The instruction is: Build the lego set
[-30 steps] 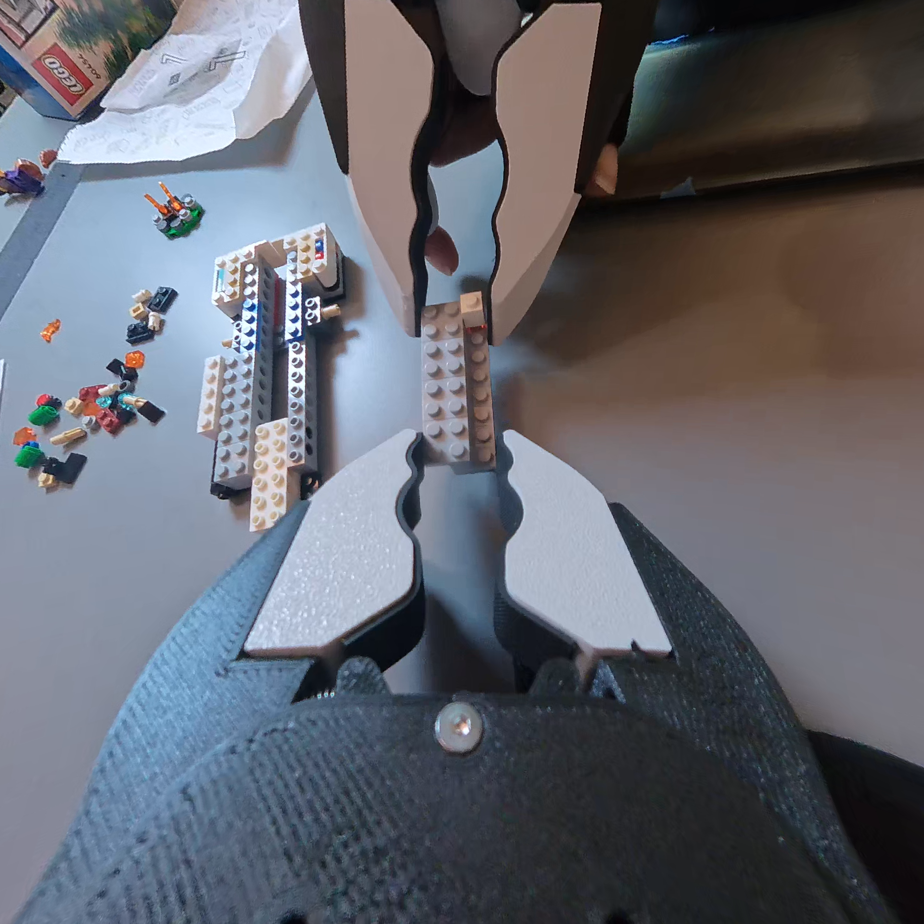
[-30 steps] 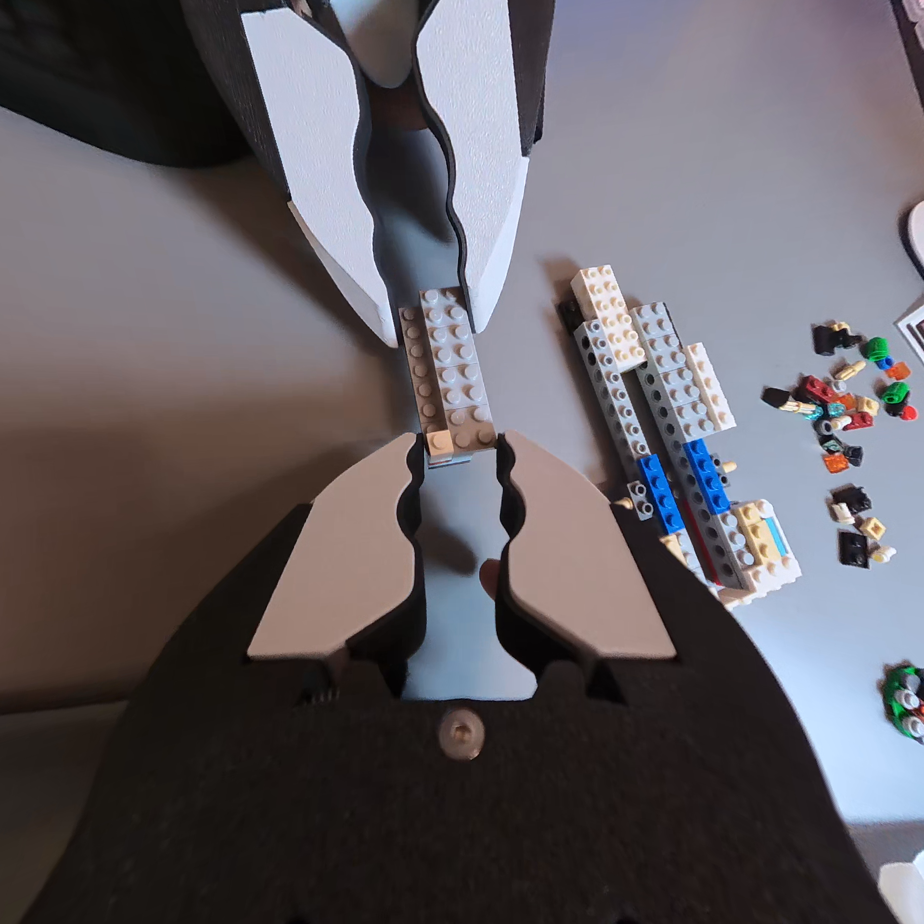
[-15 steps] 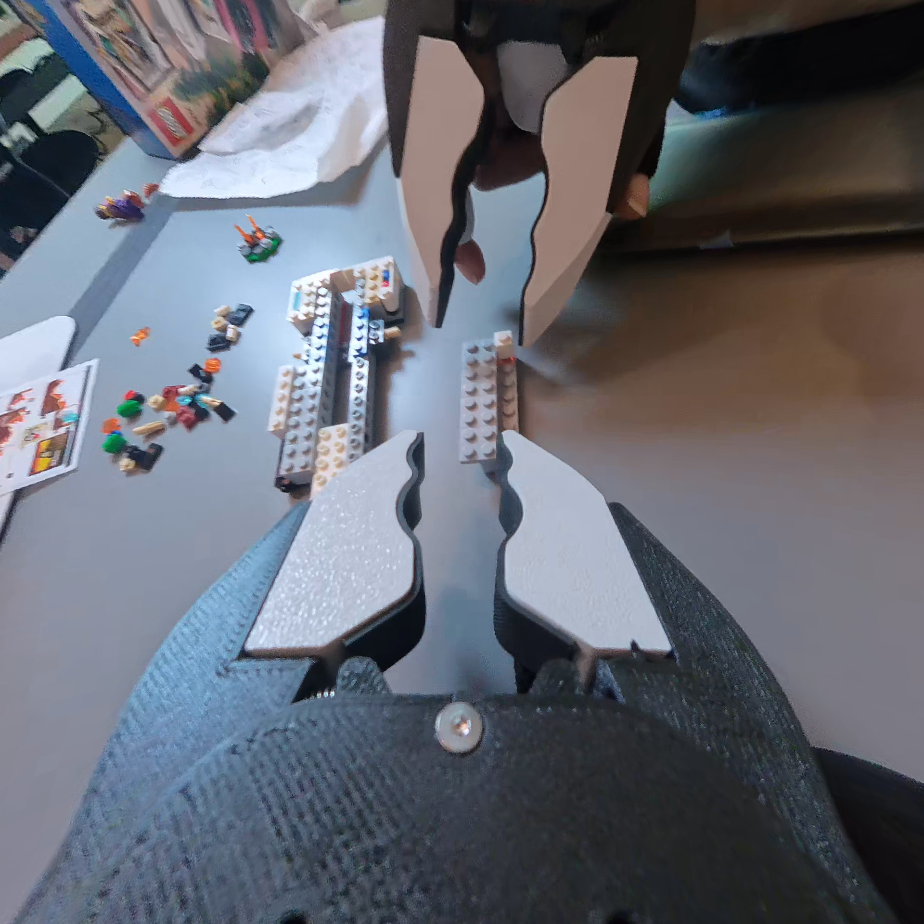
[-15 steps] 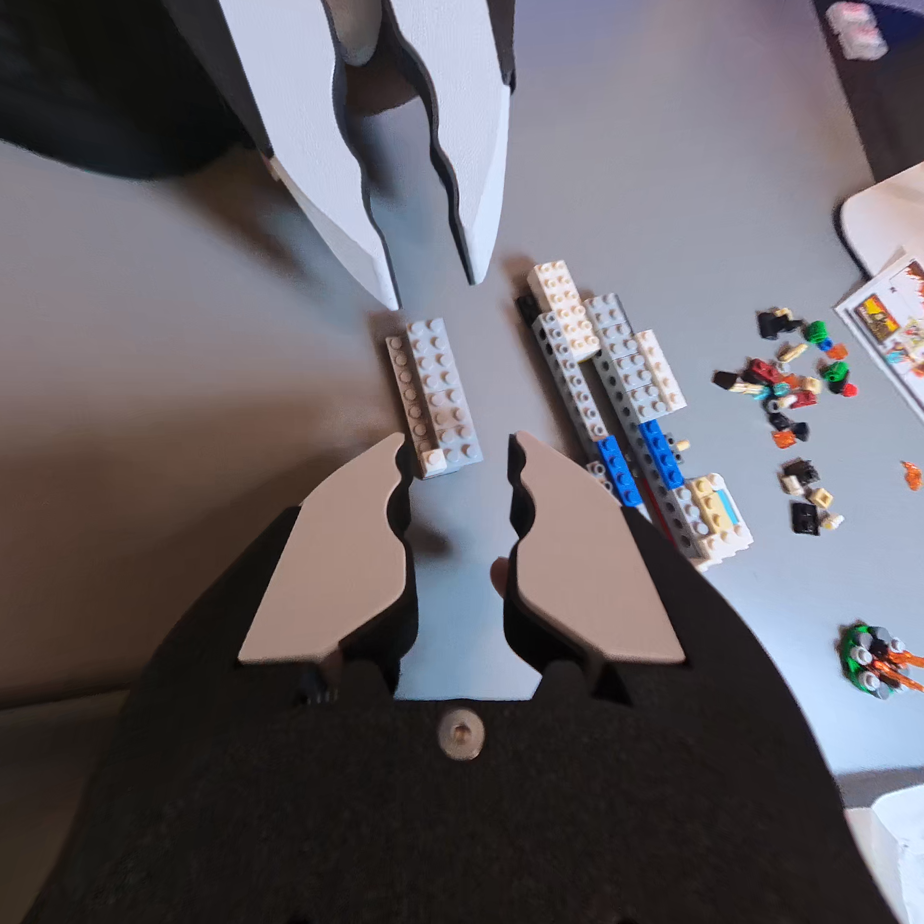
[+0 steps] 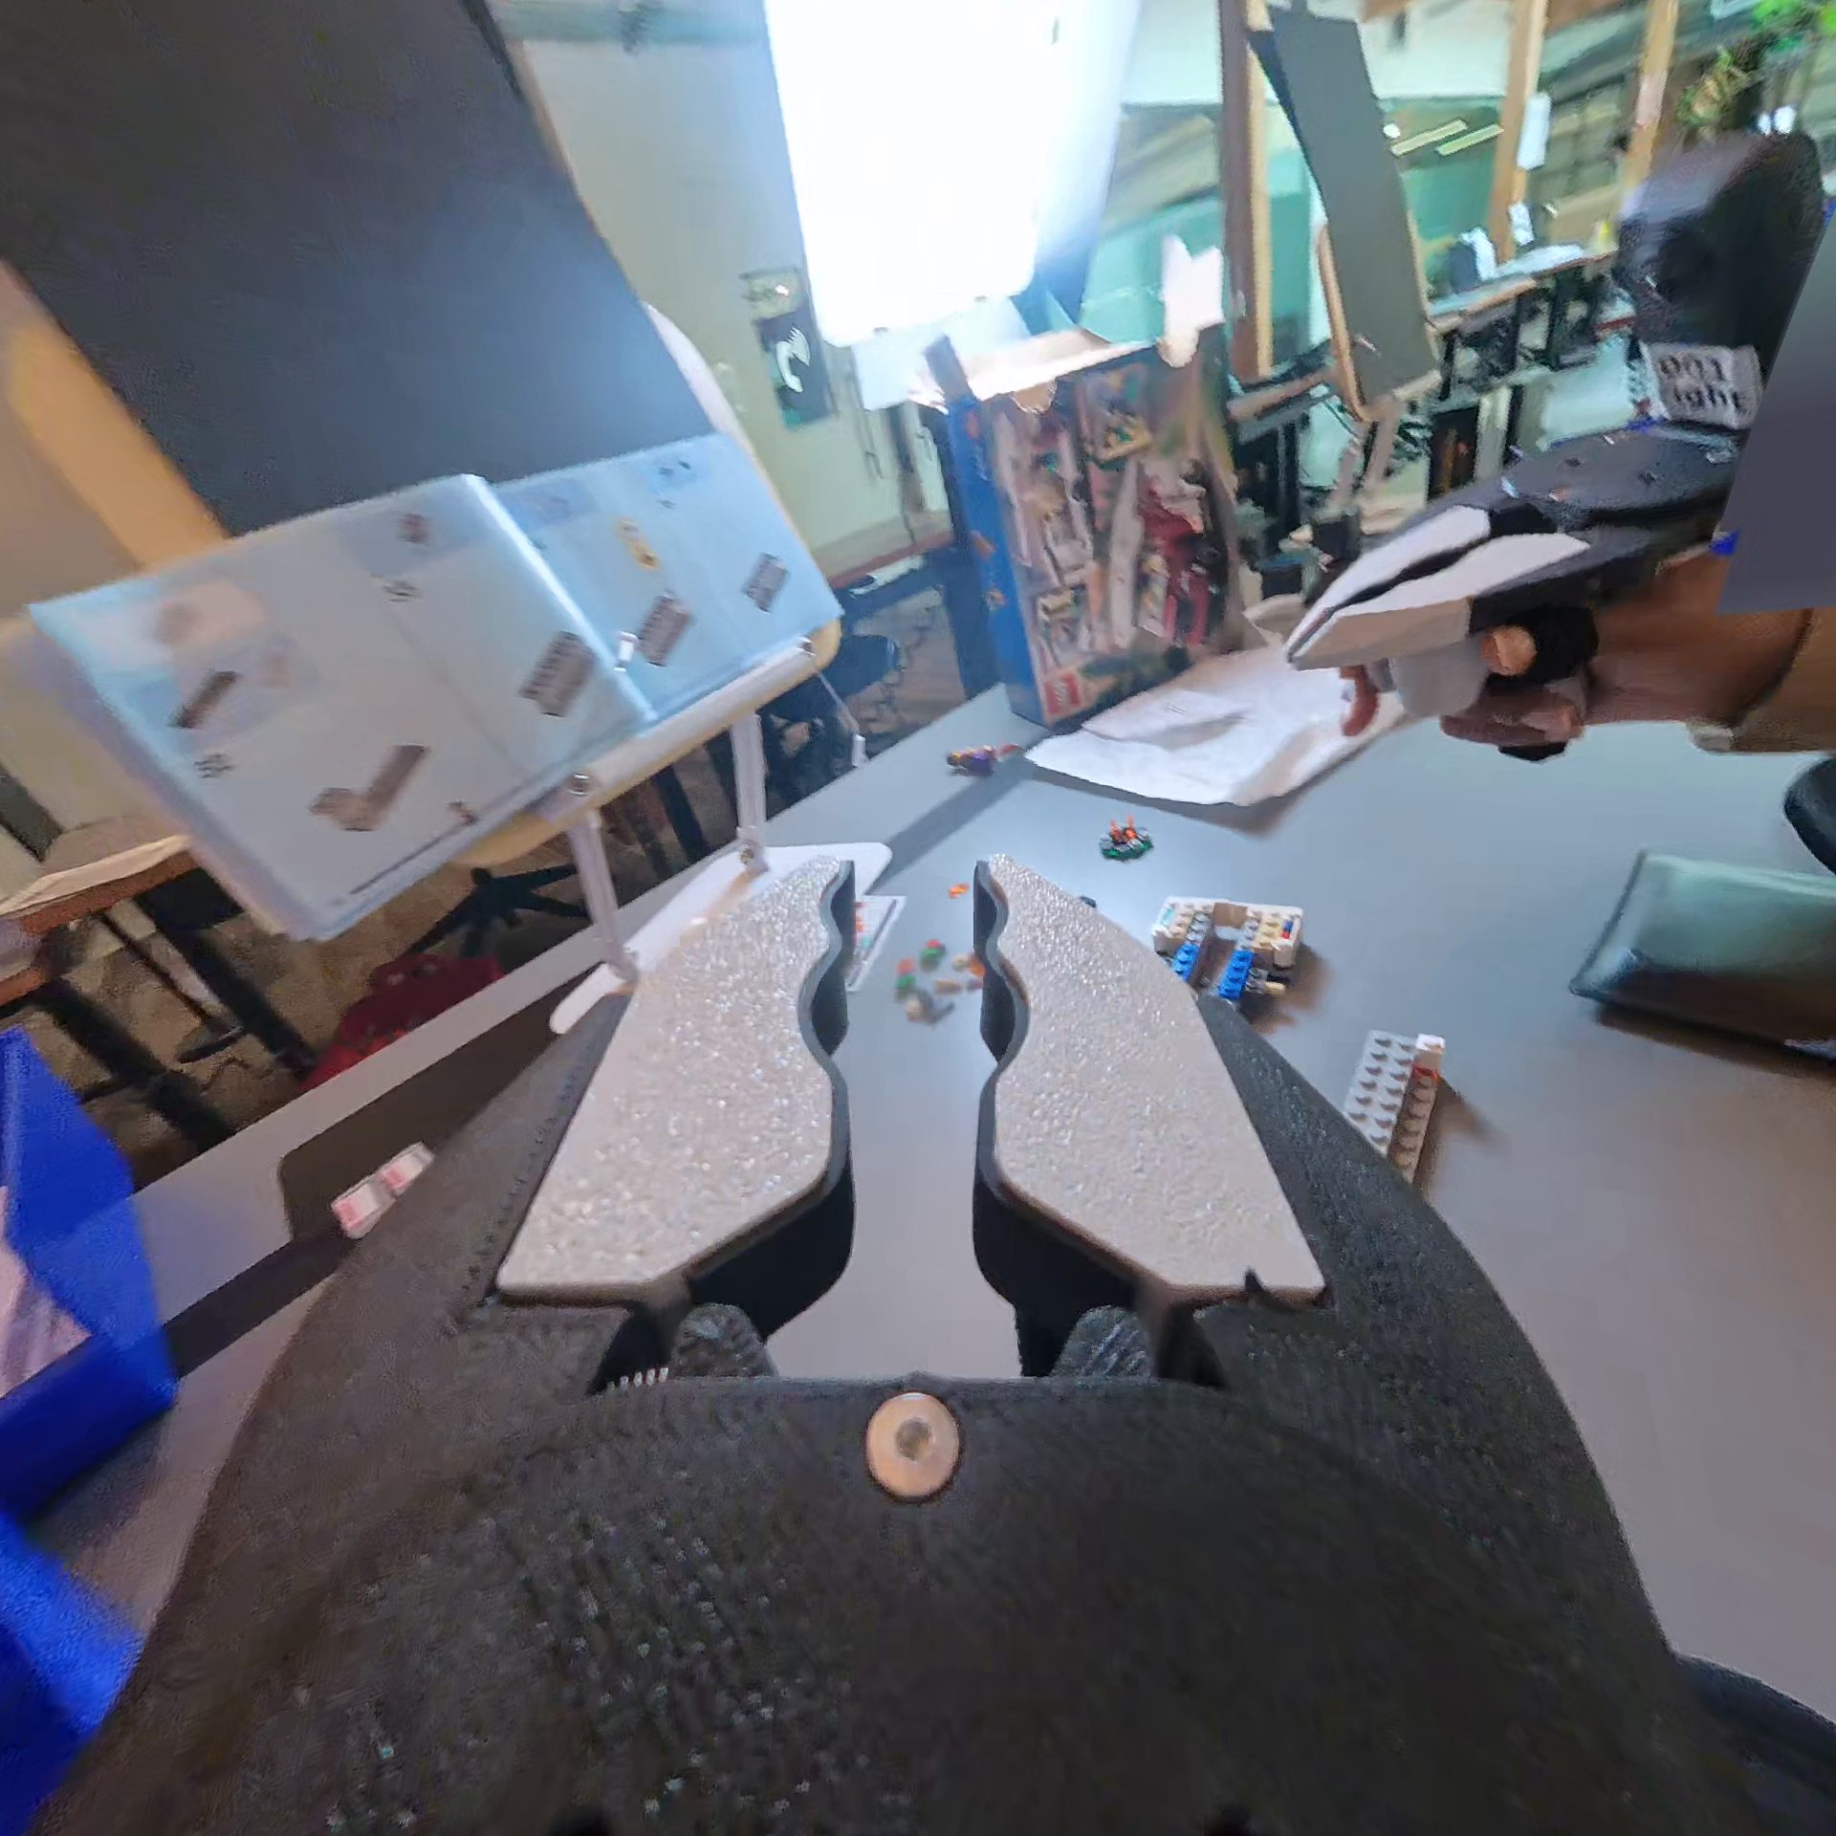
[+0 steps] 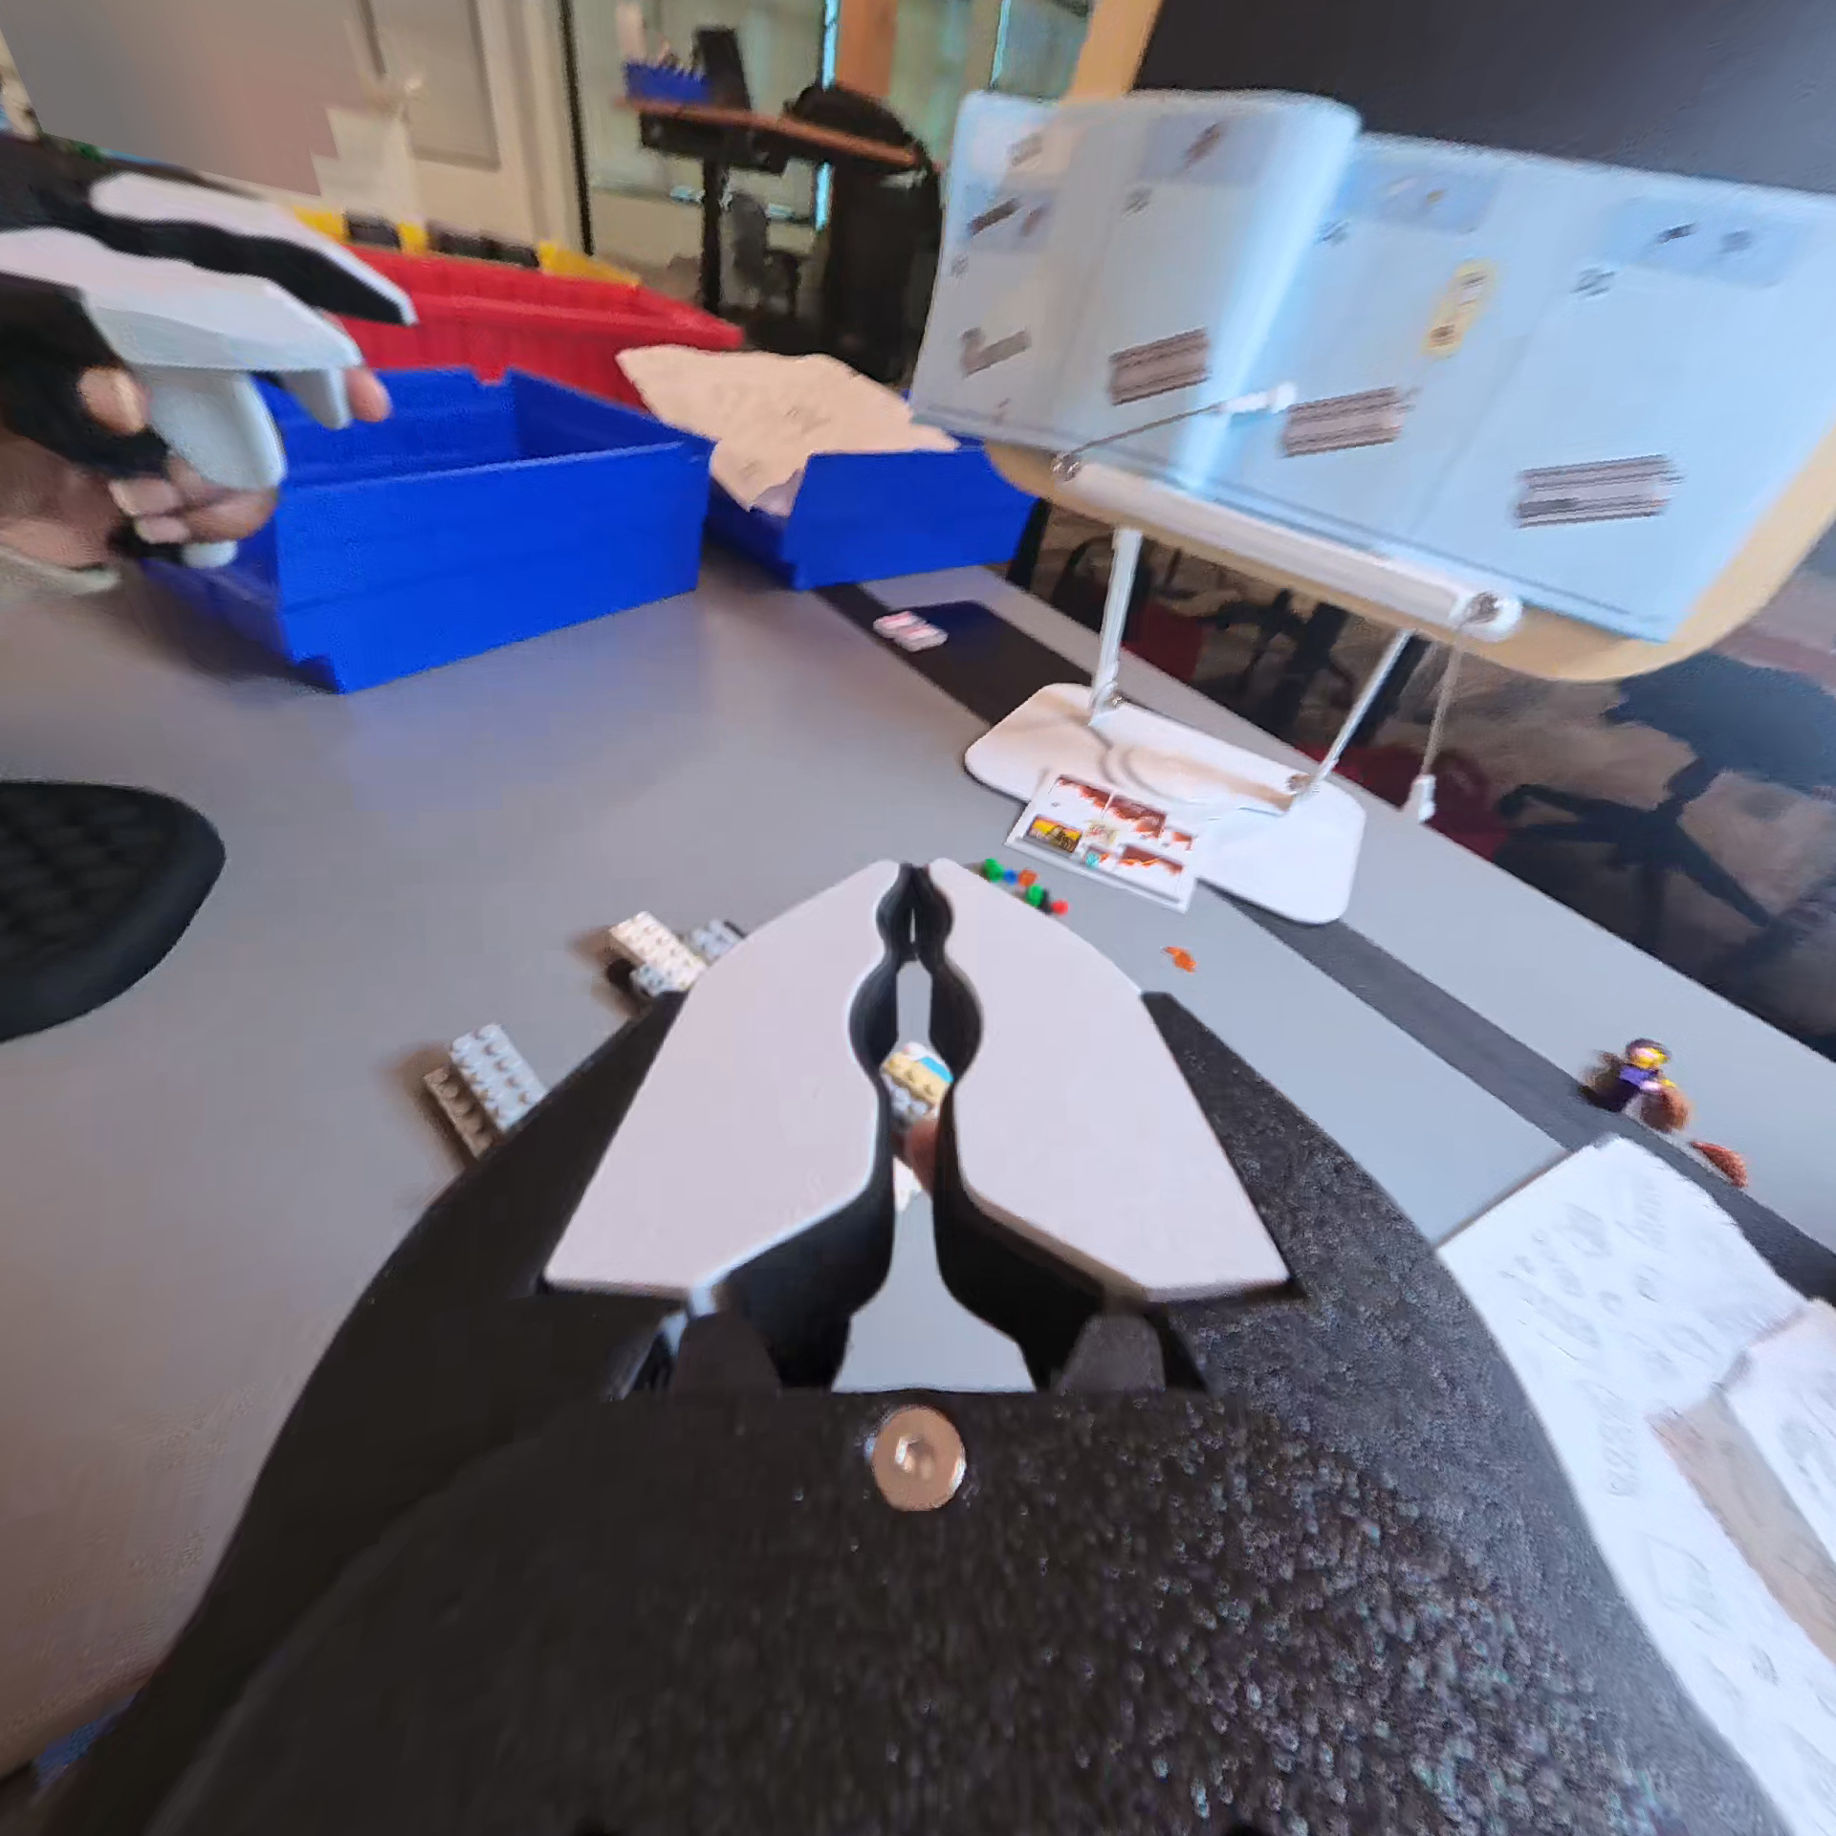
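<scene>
Both grippers are held above the counter (image 6: 497,795), left gripper (image 5: 909,884) jaws spread, right gripper (image 6: 919,879) jaws pressed together, facing the instruction booklet (image 6: 1441,348); the grey sub-assembly (image 5: 1396,1088) is left lying; the next step is judged under consultation.

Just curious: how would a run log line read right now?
left gripper: open, empty | right gripper: shut, empty | grey plate stack: on table

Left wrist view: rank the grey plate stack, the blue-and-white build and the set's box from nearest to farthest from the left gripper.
From the left gripper:
1. Grey plate stack, on the table to its right.
2. Blue-and-white build, farther ahead, right of the fingertips.
3. Set's box, upright at the table's far end.
</scene>
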The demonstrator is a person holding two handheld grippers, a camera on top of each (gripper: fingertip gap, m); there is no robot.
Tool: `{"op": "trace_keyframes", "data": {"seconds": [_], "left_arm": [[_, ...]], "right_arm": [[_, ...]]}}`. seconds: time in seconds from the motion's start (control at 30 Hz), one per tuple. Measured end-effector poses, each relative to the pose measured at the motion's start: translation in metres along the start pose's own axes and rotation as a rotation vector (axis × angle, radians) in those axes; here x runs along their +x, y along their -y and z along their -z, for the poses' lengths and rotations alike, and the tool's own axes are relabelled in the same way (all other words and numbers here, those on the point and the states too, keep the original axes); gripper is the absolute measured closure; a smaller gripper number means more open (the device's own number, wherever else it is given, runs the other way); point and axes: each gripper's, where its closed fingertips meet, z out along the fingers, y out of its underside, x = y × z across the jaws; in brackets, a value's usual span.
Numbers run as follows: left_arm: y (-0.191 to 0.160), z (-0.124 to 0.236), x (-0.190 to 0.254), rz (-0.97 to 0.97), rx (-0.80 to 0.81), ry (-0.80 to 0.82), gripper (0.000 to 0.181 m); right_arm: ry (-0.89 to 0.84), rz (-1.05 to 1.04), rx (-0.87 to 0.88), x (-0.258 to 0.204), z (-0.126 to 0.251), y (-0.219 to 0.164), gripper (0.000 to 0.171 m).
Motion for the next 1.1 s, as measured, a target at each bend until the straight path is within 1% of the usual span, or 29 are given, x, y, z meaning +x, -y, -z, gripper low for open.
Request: {"op": "trace_keyframes", "data": {"seconds": [0.1,0.2,0.27,0.37,0.53,0.6,0.7,0.77,0.87,0.97,1.03,1.07,1.1], "left_arm": [[0.005,0.019,-0.017,0.027,0.056,0.091,0.161],[-0.003,0.025,-0.023,0.051,0.094,0.152,0.163],[-0.009,0.022,-0.021,0.050,0.094,0.163,0.163],[-0.020,0.013,-0.016,0.029,0.072,0.162,0.164],[-0.050,-0.003,-0.005,0.035,0.004,0.138,0.164],[-0.067,-0.016,0.000,0.050,-0.057,0.107,0.164],[-0.084,-0.046,0.005,0.039,-0.158,0.035,0.162],[-0.092,-0.073,0.008,0.066,-0.226,-0.034,0.162],[-0.101,-0.121,0.003,0.111,-0.283,-0.104,0.165],[-0.121,-0.163,-0.004,0.139,-0.373,-0.154,0.165],[-0.137,-0.178,-0.004,0.114,-0.430,-0.214,0.172],[-0.142,-0.184,-0.003,0.097,-0.436,-0.254,0.172],[-0.145,-0.190,-0.006,0.077,-0.440,-0.256,0.172]], "right_arm": [[-0.074,-0.028,0.059,0.016,0.012,0.004,0.171],[-0.190,-0.010,0.133,0.038,0.021,0.009,0.171],[-0.233,0.003,0.156,0.047,0.024,0.006,0.171],[-0.241,-0.007,0.165,0.052,0.024,-0.002,0.171],[-0.223,0.011,0.111,0.051,0.014,-0.023,0.168],[-0.216,0.006,0.102,0.050,0.010,-0.028,0.167],[-0.208,-0.027,0.101,0.049,0.006,-0.034,0.167],[-0.194,-0.045,0.092,0.047,0.005,-0.038,0.167],[-0.175,-0.033,0.084,0.043,0.005,-0.039,0.167],[-0.163,0.010,0.074,0.037,0.006,-0.039,0.168],[-0.150,0.040,0.066,0.032,0.005,-0.039,0.168],[-0.143,0.058,0.059,0.030,0.004,-0.040,0.168],[-0.141,0.078,0.053,0.028,0.003,-0.041,0.169]]}}
